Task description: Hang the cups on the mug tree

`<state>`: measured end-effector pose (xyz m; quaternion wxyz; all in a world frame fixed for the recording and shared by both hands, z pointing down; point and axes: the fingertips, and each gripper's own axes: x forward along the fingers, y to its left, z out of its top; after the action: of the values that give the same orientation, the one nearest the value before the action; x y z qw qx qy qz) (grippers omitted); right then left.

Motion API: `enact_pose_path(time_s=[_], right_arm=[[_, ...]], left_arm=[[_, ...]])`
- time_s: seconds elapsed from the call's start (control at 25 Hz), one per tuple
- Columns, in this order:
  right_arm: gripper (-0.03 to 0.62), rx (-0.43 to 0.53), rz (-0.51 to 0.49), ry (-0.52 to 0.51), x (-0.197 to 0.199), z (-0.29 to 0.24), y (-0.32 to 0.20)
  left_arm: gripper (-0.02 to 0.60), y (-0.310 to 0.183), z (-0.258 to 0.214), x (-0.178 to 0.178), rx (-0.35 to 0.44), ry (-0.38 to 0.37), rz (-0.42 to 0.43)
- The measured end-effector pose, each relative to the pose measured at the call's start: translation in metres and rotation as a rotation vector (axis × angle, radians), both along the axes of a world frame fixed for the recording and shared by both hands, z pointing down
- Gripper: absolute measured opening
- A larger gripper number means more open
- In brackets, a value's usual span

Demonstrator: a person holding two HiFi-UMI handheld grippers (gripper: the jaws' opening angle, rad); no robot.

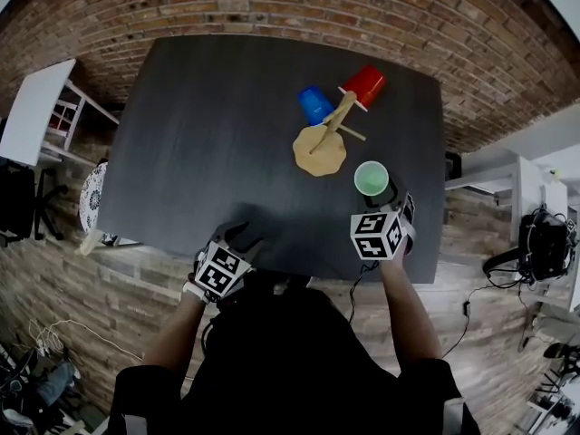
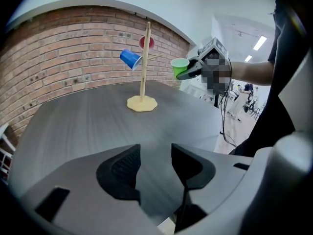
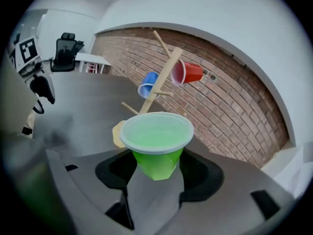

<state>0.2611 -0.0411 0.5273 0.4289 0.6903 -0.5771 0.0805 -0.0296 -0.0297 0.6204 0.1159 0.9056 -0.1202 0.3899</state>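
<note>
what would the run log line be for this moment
left gripper: open, empty | right gripper: shut on green cup | mug tree: blue cup, red cup hung

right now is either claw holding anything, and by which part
The right claw grips the green cup by its lower body. The left claw is open, empty.

Head camera sits above me and looks steeply down on the whole dark table [image 1: 208,134], with my left gripper [image 1: 240,238] and right gripper [image 1: 385,196] at the near edge. Left gripper view rides low over that near edge and faces across the table to the mug tree [image 1: 319,150] and brick wall [image 2: 63,58], mid-distance. Right gripper view is raised, tilted, very close on the green cup [image 3: 156,151], with the tree just behind. All three share the tree. The left gripper view also catches my right gripper.
</note>
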Motion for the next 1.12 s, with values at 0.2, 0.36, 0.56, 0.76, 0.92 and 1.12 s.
enact_pose_path(time_s=[0.2,0.36,0.56,0.76,0.92,1.12], right_arm=[[0.29,0.022,0.011,0.087,0.03,-0.026,-0.021],[0.29,0.001,-0.034,0.205,0.047,-0.028,-0.044],[0.29,-0.058,-0.102,0.333,0.07,-0.01,-0.081],[0.29,-0.087,-0.146,0.413,0.085,0.01,-0.113],[0.29,-0.097,-0.237,0.524,0.087,0.024,-0.136],[0.29,-0.079,-0.308,0.628,0.089,0.033,-0.162]], left_arm=[[0.206,-0.006,-0.003,-0.006,0.01,0.016,-0.007],[0.206,-0.013,-0.011,-0.015,0.013,0.027,-0.026],[0.206,-0.018,-0.014,-0.03,0.026,0.009,-0.04],[0.206,-0.017,-0.01,-0.042,0.04,-0.015,-0.047],[0.206,-0.022,-0.015,-0.045,0.032,-0.033,-0.083],[0.206,-0.024,-0.018,-0.048,0.027,-0.043,-0.135]])
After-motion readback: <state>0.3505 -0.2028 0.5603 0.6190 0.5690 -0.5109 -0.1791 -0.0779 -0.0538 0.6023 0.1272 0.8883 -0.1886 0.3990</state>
